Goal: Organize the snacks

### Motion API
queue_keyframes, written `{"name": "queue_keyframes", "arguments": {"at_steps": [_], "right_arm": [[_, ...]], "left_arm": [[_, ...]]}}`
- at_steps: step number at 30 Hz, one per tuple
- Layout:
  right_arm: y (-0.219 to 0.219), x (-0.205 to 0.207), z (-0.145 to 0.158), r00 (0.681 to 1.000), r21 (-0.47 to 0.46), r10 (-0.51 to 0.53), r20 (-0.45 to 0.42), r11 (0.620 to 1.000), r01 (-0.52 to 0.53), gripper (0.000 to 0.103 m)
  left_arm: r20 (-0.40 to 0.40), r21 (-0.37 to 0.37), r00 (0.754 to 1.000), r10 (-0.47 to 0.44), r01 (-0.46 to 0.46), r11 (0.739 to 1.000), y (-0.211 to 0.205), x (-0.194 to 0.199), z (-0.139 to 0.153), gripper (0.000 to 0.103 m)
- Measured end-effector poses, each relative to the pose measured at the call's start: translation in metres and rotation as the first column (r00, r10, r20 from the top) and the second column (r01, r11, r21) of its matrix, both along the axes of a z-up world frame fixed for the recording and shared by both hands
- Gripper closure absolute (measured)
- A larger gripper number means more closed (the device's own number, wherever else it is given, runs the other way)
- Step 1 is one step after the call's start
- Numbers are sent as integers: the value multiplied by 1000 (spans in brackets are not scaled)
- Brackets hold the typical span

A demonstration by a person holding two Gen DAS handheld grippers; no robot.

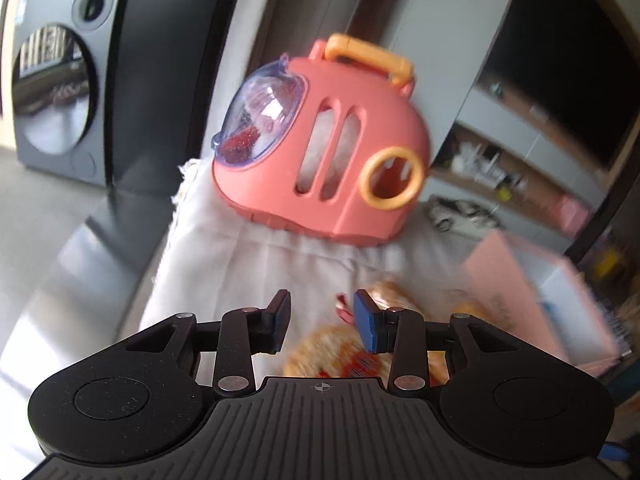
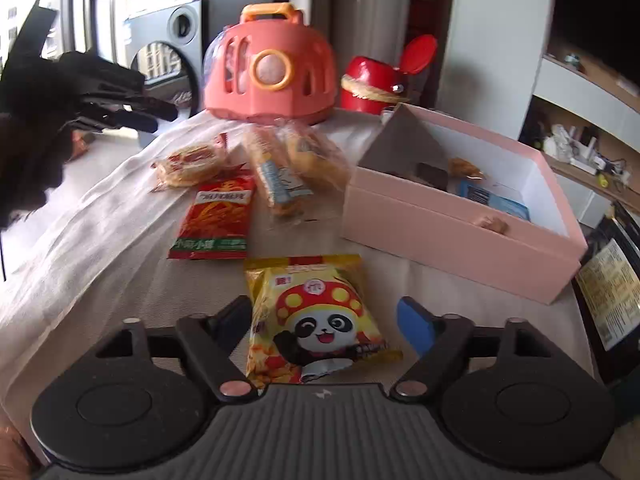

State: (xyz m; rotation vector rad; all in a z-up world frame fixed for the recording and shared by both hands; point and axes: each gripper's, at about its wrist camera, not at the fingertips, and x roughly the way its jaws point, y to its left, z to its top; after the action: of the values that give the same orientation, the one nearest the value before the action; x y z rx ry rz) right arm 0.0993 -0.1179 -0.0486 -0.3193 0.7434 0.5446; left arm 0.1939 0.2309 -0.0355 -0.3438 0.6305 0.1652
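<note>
We see the yellow panda snack packet (image 2: 316, 320) lying flat near the front edge of the cloth-covered table (image 2: 100, 248), between the spread fingers of our right gripper (image 2: 326, 322), which do not press on it. Behind it lie a red packet (image 2: 216, 220), a round cake (image 2: 190, 162) and two wrapped pastries (image 2: 296, 168), with the pink box (image 2: 460, 236) at the right edge. Our left gripper (image 1: 322, 320) hangs half open and empty before the pink carrier (image 1: 332, 140) at the far edge.
</note>
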Motion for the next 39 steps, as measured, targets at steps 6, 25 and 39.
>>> {"name": "queue_keyframes", "arguments": {"at_steps": [6,25,39], "right_arm": [[-16,1,-13,999,63,-45,-18,997,46,21],[-27,5,-16,997,152,-54,-57,986,62,20],[23,10,-7,999,97,44,1,994,-44,19]], "left_arm": [[-89,21,989,-117,119,993,-19,1,-26,63],[-67,-216,997,-39,24,976,-32,-94,-32,63],[-18,-223,925,-378,365,904,-94,-102,-39,63]]}}
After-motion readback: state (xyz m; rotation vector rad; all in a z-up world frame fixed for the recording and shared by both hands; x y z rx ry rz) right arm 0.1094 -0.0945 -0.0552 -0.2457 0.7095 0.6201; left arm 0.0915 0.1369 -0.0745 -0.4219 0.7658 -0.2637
